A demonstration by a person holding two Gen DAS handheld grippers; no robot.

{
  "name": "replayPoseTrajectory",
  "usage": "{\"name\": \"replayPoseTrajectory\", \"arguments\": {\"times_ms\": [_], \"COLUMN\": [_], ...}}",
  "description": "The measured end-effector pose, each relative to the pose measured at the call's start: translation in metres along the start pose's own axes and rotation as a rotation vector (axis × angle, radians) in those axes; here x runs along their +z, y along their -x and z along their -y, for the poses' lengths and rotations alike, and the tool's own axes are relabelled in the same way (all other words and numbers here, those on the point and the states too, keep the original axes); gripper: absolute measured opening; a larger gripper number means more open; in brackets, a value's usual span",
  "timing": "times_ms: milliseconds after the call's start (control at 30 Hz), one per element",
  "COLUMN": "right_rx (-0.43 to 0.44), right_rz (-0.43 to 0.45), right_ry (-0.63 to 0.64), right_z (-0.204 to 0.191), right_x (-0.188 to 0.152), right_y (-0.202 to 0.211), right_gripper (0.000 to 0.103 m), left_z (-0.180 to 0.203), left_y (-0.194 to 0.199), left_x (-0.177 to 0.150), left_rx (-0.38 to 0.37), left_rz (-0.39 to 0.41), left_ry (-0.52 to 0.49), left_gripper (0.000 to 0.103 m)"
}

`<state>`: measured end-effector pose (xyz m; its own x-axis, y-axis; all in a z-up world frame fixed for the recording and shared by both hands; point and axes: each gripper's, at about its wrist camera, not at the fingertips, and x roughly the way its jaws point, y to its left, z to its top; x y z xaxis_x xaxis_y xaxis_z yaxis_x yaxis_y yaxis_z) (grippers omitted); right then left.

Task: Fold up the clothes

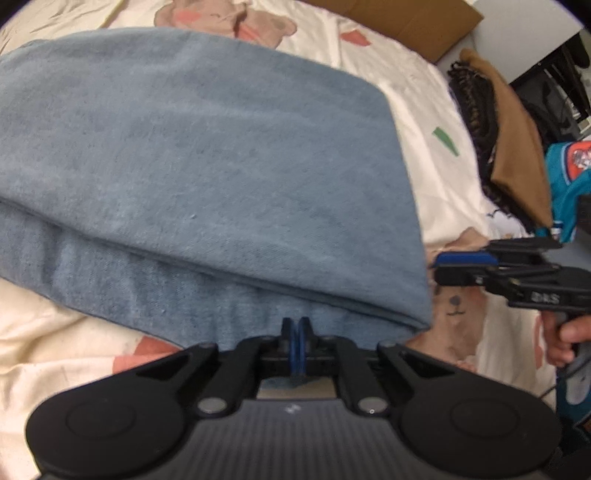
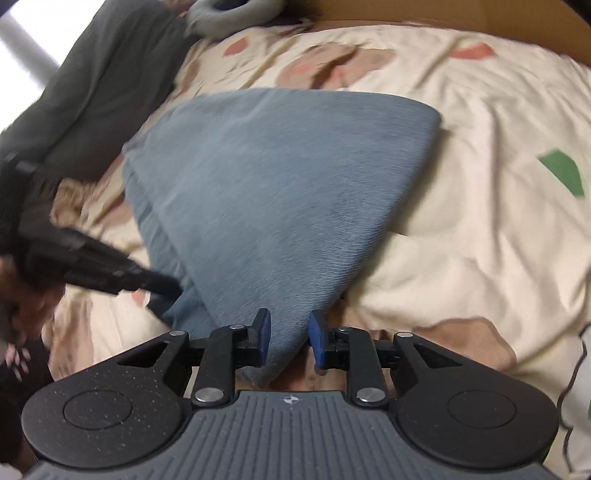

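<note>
A blue denim-like garment lies folded in layers on the bed, and from the right wrist view it shows as a wedge. My left gripper is shut on the near edge of its lower layer, pads pressed together with blue cloth behind them. In the right wrist view the left gripper meets that edge from the left. My right gripper is open, and the garment's near corner lies between its blue pads without being pinched. Seen from the left wrist, the right gripper sits just off the garment's right edge.
A cream bear-print duvet covers the bed. Brown and black clothes and a teal garment are piled at the right. A dark grey garment lies at the far left. Cardboard stands behind. A hand holds the right gripper.
</note>
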<state>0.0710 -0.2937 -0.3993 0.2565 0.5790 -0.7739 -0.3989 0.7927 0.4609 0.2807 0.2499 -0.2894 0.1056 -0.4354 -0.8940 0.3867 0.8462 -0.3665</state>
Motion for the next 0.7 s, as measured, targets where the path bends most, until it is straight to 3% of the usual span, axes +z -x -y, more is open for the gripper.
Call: {"name": "replayPoseTrajectory", "arguments": {"times_ms": [167,367,500,567,700], "right_rx": [0.011,0.075,0.164,0.212,0.275], "right_rz": [0.016,0.008,0.034,0.054,0.094], "right_ry": [-0.124,-0.285,-0.413,-0.475,-0.566], "right_z": [0.014,0.025,0.041,0.049,0.060], "right_x": [-0.004,-0.014,-0.018,-0.019,-0.024], "right_y": [-0.006,-0.025,-0.027,-0.025,-0.024], "right_gripper": [0.040,0.040,0.036,0.036,0.036], "left_z": [-0.004,-0.009,-0.015,-0.026,-0.062], "left_y": [-0.003,-0.022,-0.004,0.011,0.039], "left_x": [-0.009,-0.009,-0.001,0.004,0.012], "left_rx": [0.001,-0.009,-0.014,0.015,0.090], "left_rz": [-0.022,-0.053,-0.025,0.017,0.101], "left_ry": [0.016,0.043,0.049,0.069,0.151], "left_gripper": [0.003,0.002,0.004,0.020,0.026]}}
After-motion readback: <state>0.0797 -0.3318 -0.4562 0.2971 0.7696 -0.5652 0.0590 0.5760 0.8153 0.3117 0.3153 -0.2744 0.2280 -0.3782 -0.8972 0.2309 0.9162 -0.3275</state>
